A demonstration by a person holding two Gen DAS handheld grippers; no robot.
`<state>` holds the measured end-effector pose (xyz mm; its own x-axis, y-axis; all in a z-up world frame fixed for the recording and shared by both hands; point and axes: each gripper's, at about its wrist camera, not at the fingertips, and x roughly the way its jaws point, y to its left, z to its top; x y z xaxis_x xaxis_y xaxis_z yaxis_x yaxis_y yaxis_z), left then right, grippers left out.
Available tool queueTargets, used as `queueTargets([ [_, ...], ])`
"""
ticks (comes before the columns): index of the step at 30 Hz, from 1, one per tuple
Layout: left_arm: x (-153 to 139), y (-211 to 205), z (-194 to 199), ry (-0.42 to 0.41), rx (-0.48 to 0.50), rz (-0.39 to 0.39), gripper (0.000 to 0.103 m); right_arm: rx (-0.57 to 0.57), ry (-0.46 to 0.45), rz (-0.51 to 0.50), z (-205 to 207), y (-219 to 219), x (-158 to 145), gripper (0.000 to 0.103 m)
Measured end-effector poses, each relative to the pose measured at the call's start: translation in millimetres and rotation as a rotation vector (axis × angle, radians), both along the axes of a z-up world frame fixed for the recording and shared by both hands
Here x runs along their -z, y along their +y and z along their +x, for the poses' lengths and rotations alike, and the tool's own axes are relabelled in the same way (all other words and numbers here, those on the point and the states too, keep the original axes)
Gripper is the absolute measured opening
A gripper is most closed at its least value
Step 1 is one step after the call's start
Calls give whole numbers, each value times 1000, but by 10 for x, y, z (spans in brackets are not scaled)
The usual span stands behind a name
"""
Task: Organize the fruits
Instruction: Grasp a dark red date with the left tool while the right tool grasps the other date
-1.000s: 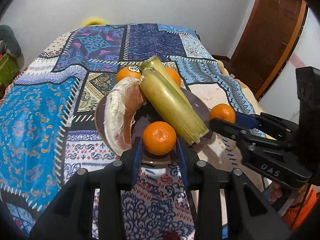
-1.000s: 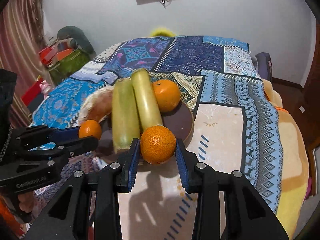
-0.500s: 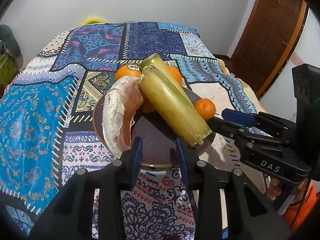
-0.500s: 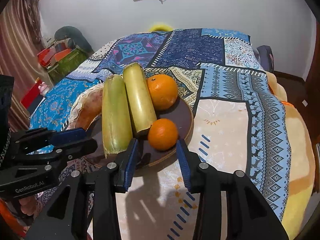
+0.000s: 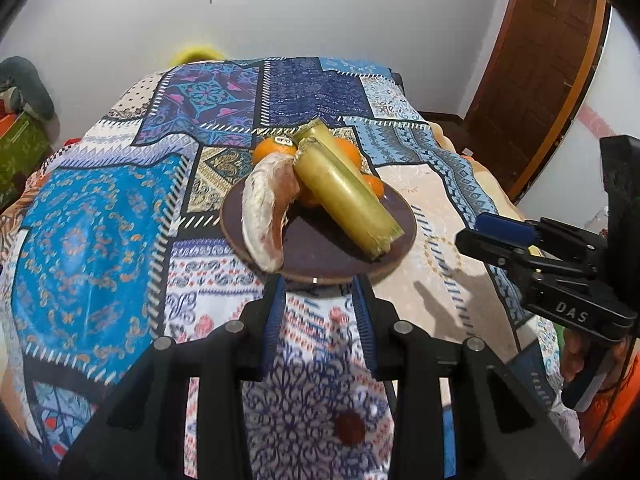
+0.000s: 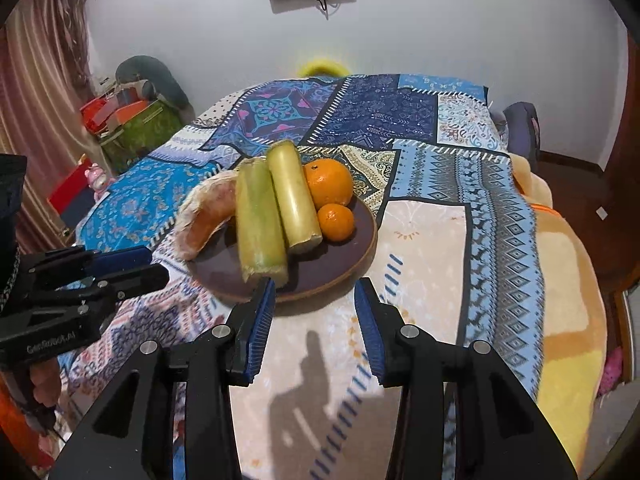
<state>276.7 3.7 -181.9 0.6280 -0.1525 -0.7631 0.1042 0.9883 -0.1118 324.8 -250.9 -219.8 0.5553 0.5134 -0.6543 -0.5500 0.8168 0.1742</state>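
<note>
A round brown plate [image 5: 320, 256] [image 6: 344, 264] sits on the patterned bedspread. On it lie a pomelo wedge [image 5: 266, 208] [image 6: 204, 216], two green-yellow sugarcane pieces [image 5: 348, 192] [image 6: 258, 220] and several oranges [image 6: 328, 182]; a small orange [image 6: 336, 221] rests by the canes. In the left wrist view the oranges [image 5: 272, 146] are mostly hidden behind the canes. My left gripper [image 5: 320, 284] is open and empty just short of the plate's near rim. My right gripper [image 6: 314, 286] is open and empty at the plate's near edge; it also shows in the left wrist view [image 5: 500, 236].
The bedspread [image 5: 100, 220] covers a bed whose right edge drops toward a wooden door [image 5: 540, 60]. Boxes and bags [image 6: 132, 120] stand at the left by a curtain. A yellow object [image 6: 322, 68] lies at the bed's far end.
Both grippers let go of their oranges, which now lie on the plate, and drew back from it. Both jaws stand open and empty.
</note>
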Motion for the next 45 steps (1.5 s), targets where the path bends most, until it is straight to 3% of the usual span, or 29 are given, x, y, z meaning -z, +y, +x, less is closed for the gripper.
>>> queueTargets([
  [5, -60, 39, -257, 6, -10, 3, 35, -12, -18, -19, -278, -17, -48, 44],
  [19, 10, 65, -867, 42, -6, 32, 44, -105, 5, -86, -978, 161, 127, 45],
  [34, 344, 134, -996, 129, -13, 0, 45, -174, 98, -145, -1053, 470, 532, 45],
  [38, 410, 121, -974, 142, -9, 3, 45, -183, 115, -138, -1033, 514, 601, 38],
  [43, 464, 81, -909, 145, 0, -1, 45, -170, 106, -135, -968, 525, 621, 19],
  [45, 482, 46, -875, 148, 7, -4, 45, -170, 114, -119, -949, 503, 615, 18],
])
